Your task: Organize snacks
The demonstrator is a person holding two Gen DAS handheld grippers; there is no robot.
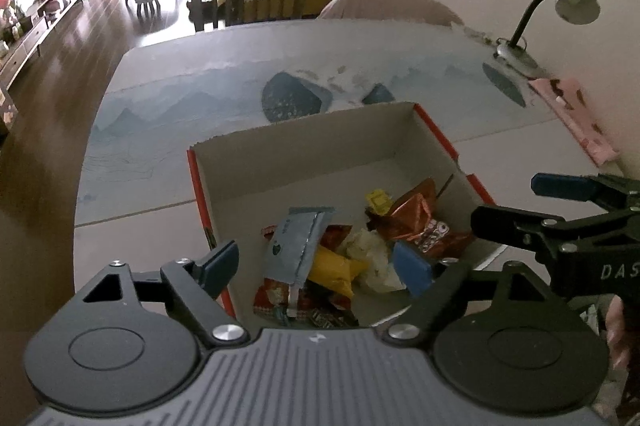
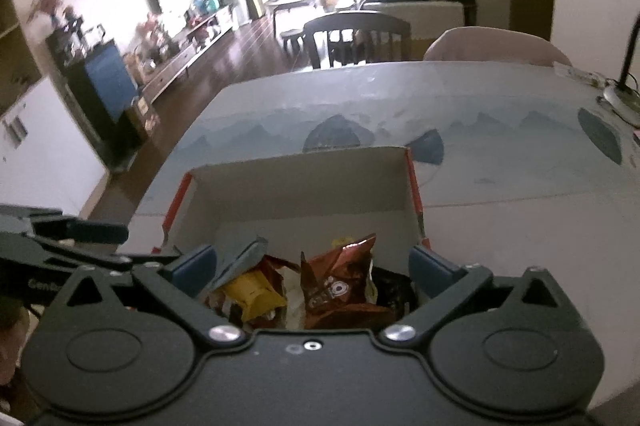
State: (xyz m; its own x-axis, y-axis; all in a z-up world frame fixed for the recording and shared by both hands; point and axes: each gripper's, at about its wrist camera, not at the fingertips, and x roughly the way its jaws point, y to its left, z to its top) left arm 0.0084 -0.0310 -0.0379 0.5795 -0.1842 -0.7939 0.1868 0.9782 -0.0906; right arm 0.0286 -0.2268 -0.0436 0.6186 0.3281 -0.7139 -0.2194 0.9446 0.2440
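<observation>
Fingers (image 2: 196, 264) spread, empty; snack pile (image 2: 304, 290) half hidden behind right gripper (image 2: 314, 268).

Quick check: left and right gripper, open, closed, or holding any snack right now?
Left gripper: open, holding nothing, above the snack packets in the red-edged cardboard box.
Right gripper: open, holding nothing, above the same box.

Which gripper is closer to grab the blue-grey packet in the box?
Probably the left hand-held gripper. It hangs open right above the blue-grey packet at the box's near-left end. The right hand-held gripper, also open, faces the brown foil bag instead.
</observation>
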